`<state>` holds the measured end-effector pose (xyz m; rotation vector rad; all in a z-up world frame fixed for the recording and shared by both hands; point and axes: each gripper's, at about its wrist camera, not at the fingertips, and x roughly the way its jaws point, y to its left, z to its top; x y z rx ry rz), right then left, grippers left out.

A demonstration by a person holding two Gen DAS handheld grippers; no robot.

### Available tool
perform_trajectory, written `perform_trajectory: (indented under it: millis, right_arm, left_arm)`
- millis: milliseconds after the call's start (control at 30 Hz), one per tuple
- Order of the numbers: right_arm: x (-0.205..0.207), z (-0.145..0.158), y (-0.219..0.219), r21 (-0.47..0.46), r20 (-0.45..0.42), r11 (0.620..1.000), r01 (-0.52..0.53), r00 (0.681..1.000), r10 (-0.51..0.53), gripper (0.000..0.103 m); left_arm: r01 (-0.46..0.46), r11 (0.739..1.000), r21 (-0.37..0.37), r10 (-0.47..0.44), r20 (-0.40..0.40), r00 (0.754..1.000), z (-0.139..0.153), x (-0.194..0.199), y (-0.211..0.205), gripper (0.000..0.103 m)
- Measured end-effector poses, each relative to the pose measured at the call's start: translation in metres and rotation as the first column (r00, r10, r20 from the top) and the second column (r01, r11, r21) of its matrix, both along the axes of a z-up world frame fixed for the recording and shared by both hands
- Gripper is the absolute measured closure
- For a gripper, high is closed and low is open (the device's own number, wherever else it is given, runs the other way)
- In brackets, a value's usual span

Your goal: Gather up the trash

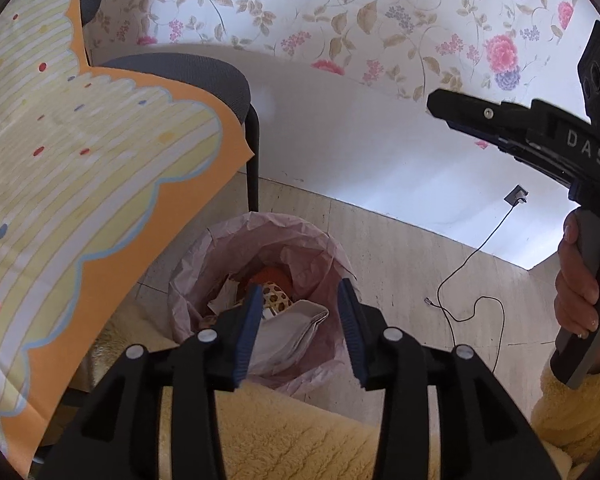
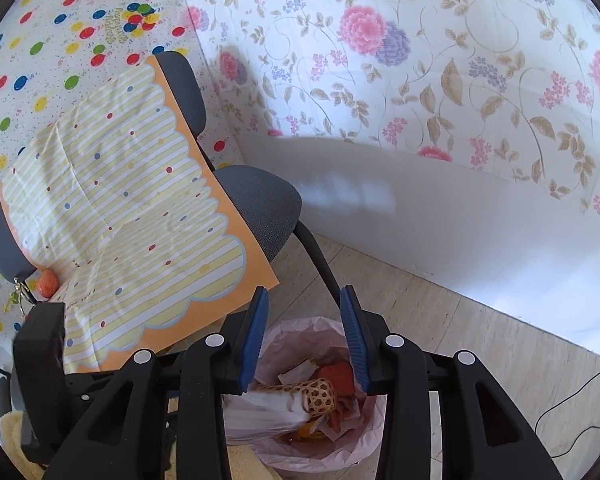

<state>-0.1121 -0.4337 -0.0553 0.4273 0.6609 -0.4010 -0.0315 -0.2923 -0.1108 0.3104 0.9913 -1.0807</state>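
A bin with a pink liner (image 1: pixel 220 248) stands on the floor by a chair. It holds a white crumpled bag (image 1: pixel 296 324), a woven cone (image 1: pixel 276 298) and something orange (image 1: pixel 272 276). My left gripper (image 1: pixel 300 312) hangs open over the bin mouth, and the white bag lies below its blue pads, apart from them. In the right wrist view my right gripper (image 2: pixel 304 320) is open and empty above the same bin (image 2: pixel 364 444). There the white bag (image 2: pixel 260 408) looks blurred beside the woven cone (image 2: pixel 320 396). A hand (image 1: pixel 580 292) holds the right gripper's handle.
A grey chair (image 2: pixel 260 200) left of the bin carries a yellow striped sheet with an orange border (image 2: pixel 140 220) and a small orange object (image 2: pixel 47 283). A black cable (image 1: pixel 472 304) runs over the floor from a wall socket (image 1: pixel 516 196). Fluffy yellow fabric (image 1: pixel 300 440) lies below the left gripper.
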Motion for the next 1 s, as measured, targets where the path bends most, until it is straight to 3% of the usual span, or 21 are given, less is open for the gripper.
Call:
perform_trajectory:
  millis: [233,433,600,667,767,1000]
  right_arm:
    - [0.007,0.007,0.014,-0.016,0.006,0.999,-0.03,1.0,0.03,0.061]
    - [0.022,0.014,0.044,-0.041,-0.021,0.991,-0.123,0.992,0.123,0.056]
    - [0.036,0.025,0.079,-0.096,-0.059,0.97,-0.223,0.974,0.219,0.04]
    - [0.039,0.031,0.092,-0.117,-0.061,0.961,-0.251,0.968,0.245,0.026]
    - [0.045,0.041,0.11,-0.146,-0.062,0.948,-0.282,0.959,0.276,0.017]
    - [0.055,0.062,0.149,-0.181,-0.054,0.907,-0.381,0.924,0.378,0.014]
  left_arm:
    - [-0.129,0.99,-0.05,0.134,0.107,0.985,0.035,0.014,0.034,0.06]
    - [-0.254,0.965,-0.063,0.261,0.158,0.952,0.059,0.026,0.066,0.053]
    - [-0.377,0.925,-0.057,0.38,0.221,0.898,0.083,0.033,0.102,0.033]
    - [-0.414,0.908,-0.061,0.416,0.237,0.878,0.091,0.034,0.117,0.023]
    - [-0.471,0.879,-0.073,0.472,0.265,0.841,0.103,0.034,0.14,0.009]
    - [-0.578,0.811,-0.096,0.577,0.298,0.761,0.123,0.021,0.19,0.007]
